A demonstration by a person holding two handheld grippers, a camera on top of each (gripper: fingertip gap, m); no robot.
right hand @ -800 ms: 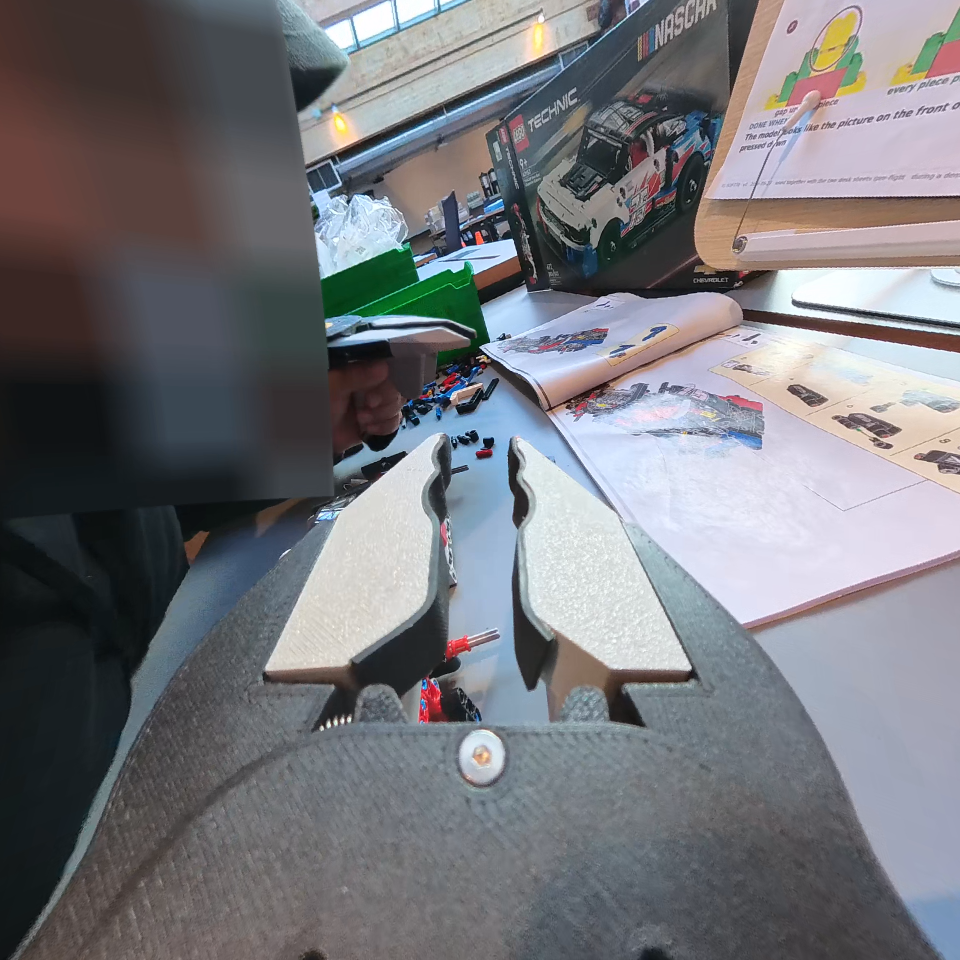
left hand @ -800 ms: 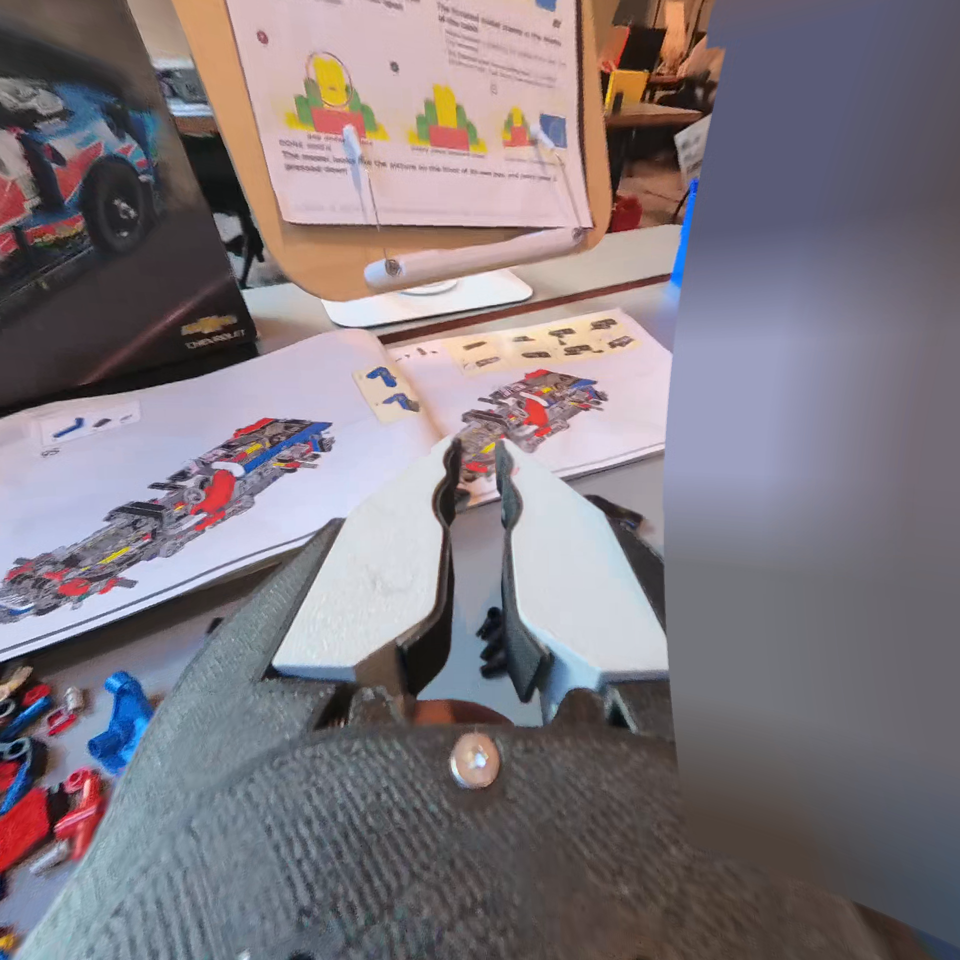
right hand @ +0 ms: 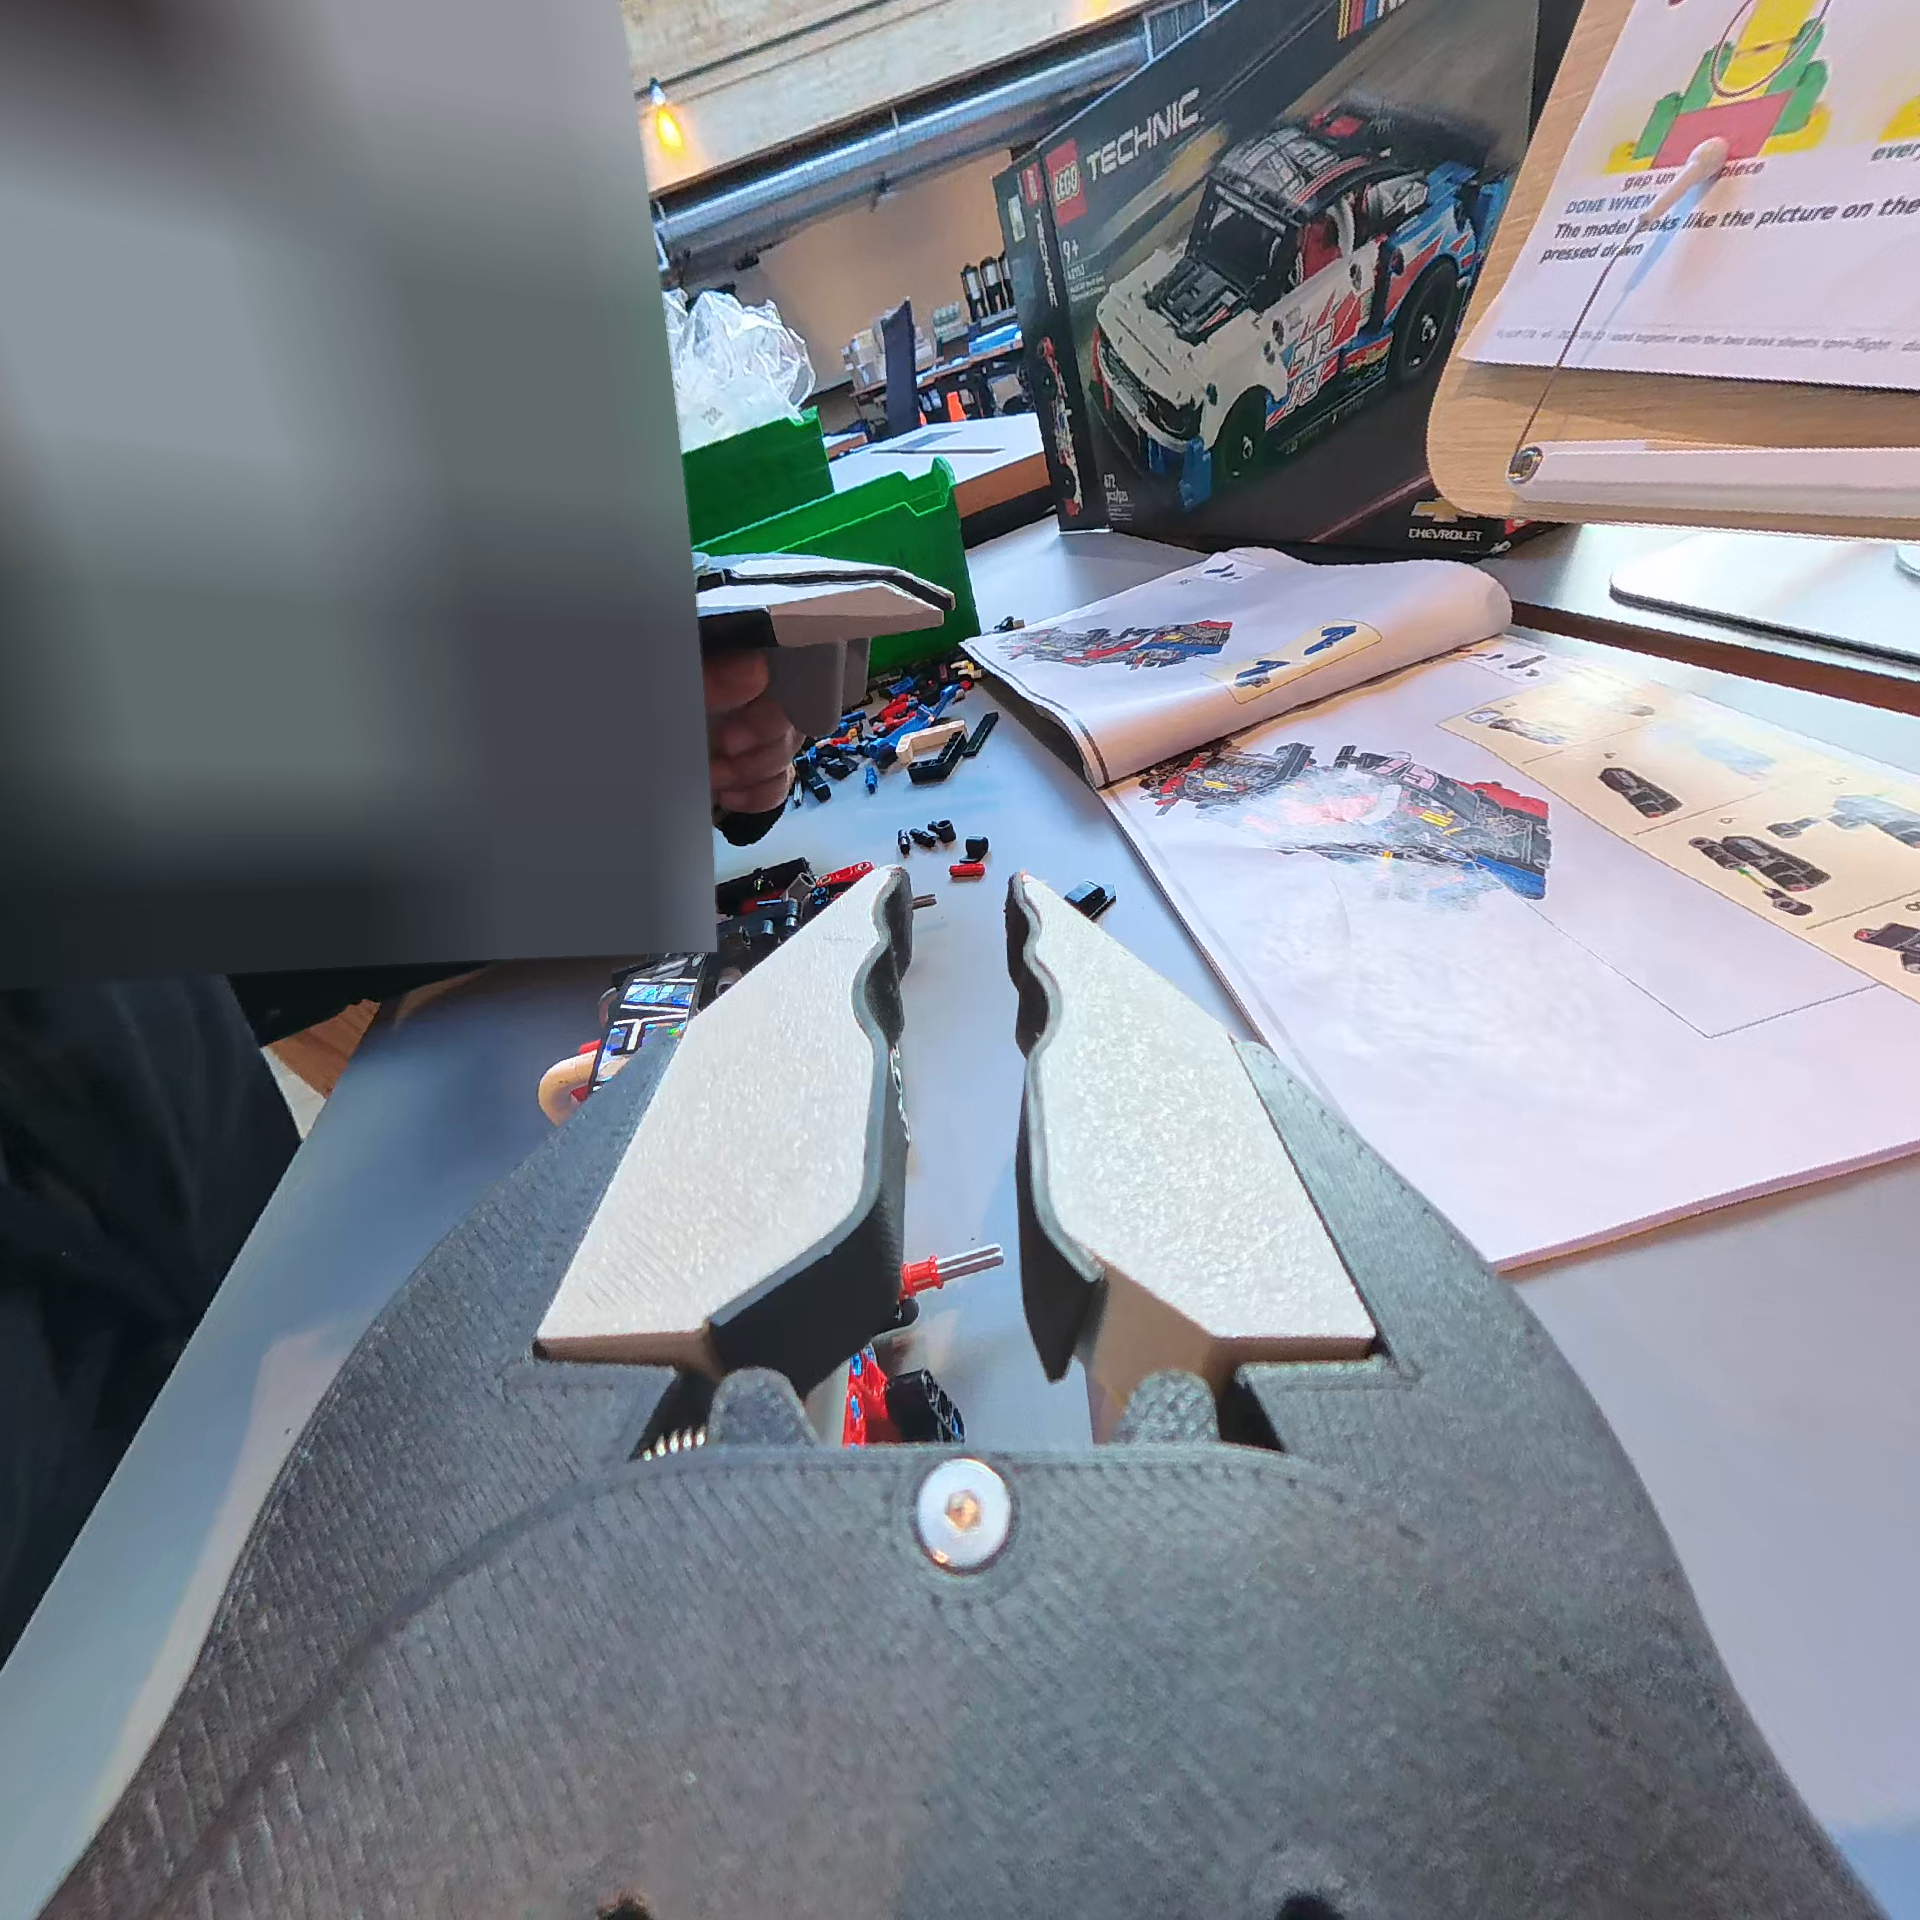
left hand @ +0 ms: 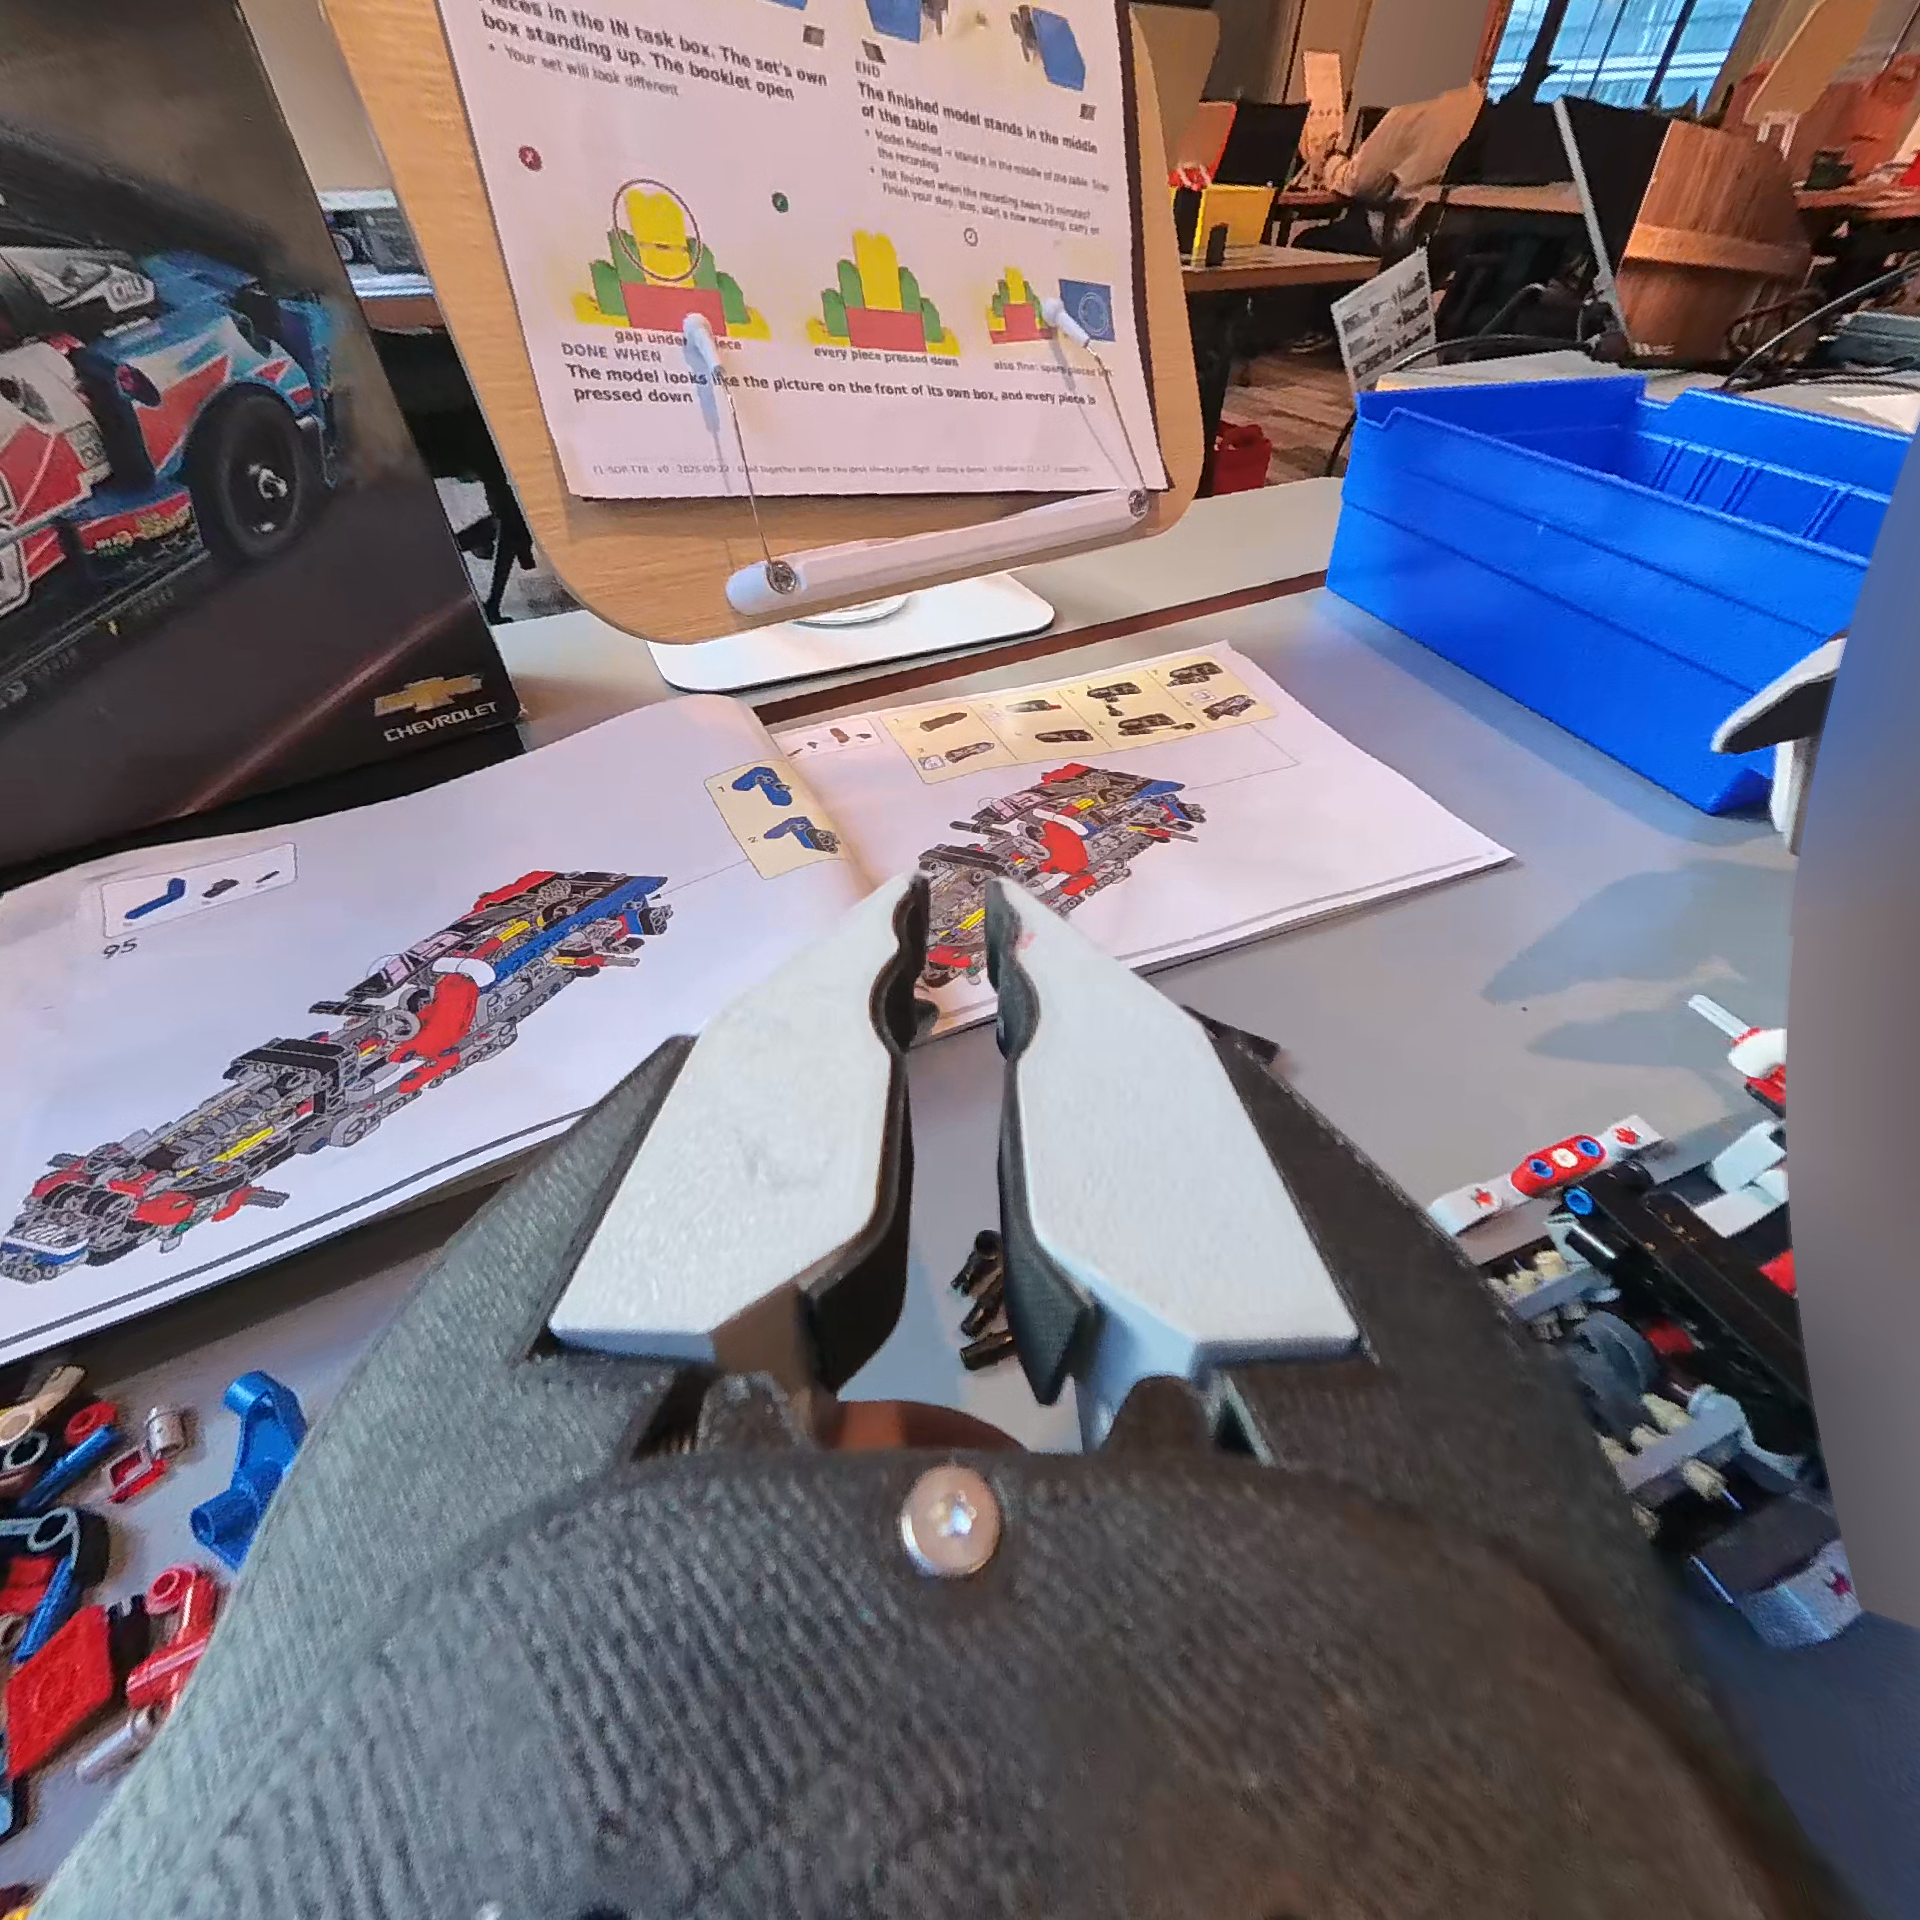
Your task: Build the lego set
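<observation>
My left gripper [left hand: 954,902] hangs over the table's front, its jaws a narrow gap apart and empty, pointing at the open instruction booklet [left hand: 623,935]. A part-built car model [left hand: 1662,1309] in black, grey and red lies to its right. Loose red, blue and black pieces [left hand: 114,1507] lie to its left, and small black pins [left hand: 982,1299] lie under it. My right gripper [right hand: 961,896] is open and empty above the table. The model [right hand: 769,909] lies partly under its left finger, with a red pin [right hand: 940,1270] below. The left gripper [right hand: 821,613] shows beyond, held in a hand.
The set's box [left hand: 208,416] stands at the back left, and a wooden stand with a sheet [left hand: 831,312] behind the booklet. A blue bin [left hand: 1610,540] is at the back right. Green bins [right hand: 852,530] stand past the loose pieces [right hand: 904,717]. The booklet [right hand: 1455,935] lies to the right gripper's right. The left gripper's tips are roughly 20 cm from the right gripper's.
The left wrist view has tipped slightly, so the stand sits lower in it and the blue bin and model now show at right. The right gripper has hardly moved.
</observation>
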